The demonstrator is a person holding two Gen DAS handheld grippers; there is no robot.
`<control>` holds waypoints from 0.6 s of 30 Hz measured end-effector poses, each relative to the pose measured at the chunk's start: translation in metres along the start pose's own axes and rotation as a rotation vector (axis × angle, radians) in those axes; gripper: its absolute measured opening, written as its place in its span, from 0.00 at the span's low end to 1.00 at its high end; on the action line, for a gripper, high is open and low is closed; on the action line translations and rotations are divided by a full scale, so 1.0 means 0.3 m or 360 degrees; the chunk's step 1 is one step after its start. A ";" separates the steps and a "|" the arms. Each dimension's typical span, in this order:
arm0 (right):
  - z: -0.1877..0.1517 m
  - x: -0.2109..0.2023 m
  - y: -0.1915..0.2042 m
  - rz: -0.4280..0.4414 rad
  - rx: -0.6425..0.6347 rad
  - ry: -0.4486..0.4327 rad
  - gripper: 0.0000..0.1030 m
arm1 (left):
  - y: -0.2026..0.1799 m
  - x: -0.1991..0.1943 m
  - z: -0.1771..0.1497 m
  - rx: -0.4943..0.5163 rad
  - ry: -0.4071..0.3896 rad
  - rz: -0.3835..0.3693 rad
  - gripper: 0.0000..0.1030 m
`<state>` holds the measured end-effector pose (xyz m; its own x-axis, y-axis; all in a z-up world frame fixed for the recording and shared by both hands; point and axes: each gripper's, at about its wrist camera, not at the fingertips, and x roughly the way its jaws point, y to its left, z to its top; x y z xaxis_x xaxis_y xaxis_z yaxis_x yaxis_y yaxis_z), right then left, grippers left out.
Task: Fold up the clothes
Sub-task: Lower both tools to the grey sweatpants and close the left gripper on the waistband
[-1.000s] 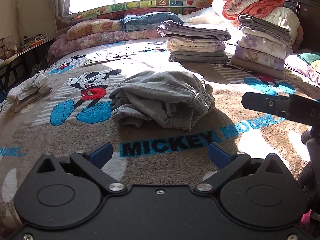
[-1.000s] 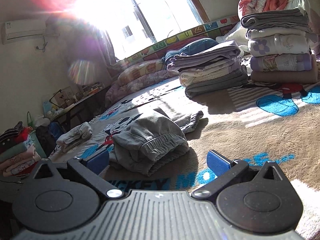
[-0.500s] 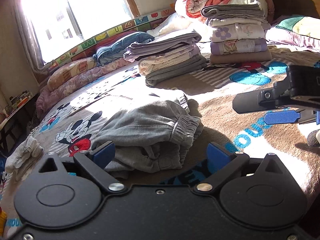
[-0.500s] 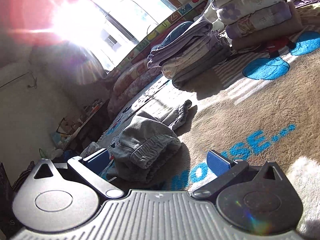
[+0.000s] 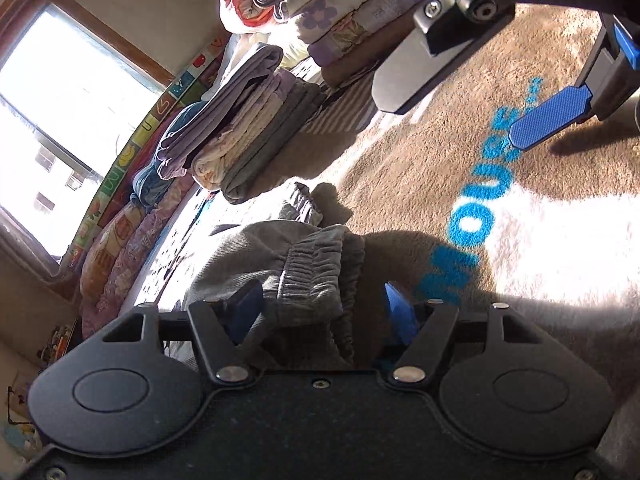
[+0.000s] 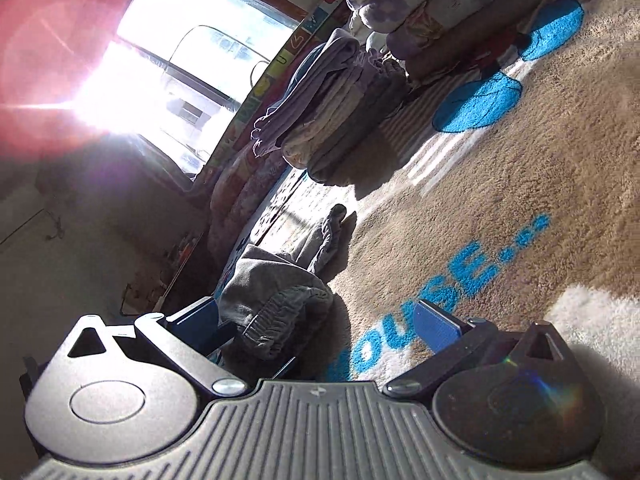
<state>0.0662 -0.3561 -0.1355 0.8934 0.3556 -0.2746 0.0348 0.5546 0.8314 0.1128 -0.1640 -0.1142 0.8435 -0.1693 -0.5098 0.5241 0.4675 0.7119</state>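
Note:
A folded grey pair of pants (image 5: 288,264) with an elastic waistband lies on the brown Mickey Mouse blanket (image 5: 432,152). My left gripper (image 5: 320,312) is open and tilted, and the waistband end of the bundle sits between its blue fingers. My right gripper (image 6: 320,324) is open too; the grey pants (image 6: 276,300) lie low beside its left finger, partly inside the gap. In the left wrist view one blue pad (image 5: 552,120) of the right gripper hangs above the blanket at the upper right.
Two stacks of folded clothes stand further back: a purple, cream and grey one (image 5: 248,128) and a taller flowered one (image 5: 344,12). The right wrist view shows the same stacks (image 6: 344,112). Pillows (image 5: 120,248) line the window side.
Both grippers have rolled to a steep tilt and moved in close to the grey pants. The waistband, earlier well ahead of the left fingers, now lies between them.

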 end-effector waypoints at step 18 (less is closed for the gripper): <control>-0.008 0.015 0.004 -0.0017 -0.0027 0.0032 1.00 | 0.205 0.001 -0.013 -0.0596 0.0075 0.0004 0.26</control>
<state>0.0692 -0.3519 -0.1369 0.8839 0.3645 -0.2931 0.0364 0.5710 0.8201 0.1448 -0.1318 -0.0724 0.8337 -0.1316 -0.5364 0.4353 0.7542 0.4916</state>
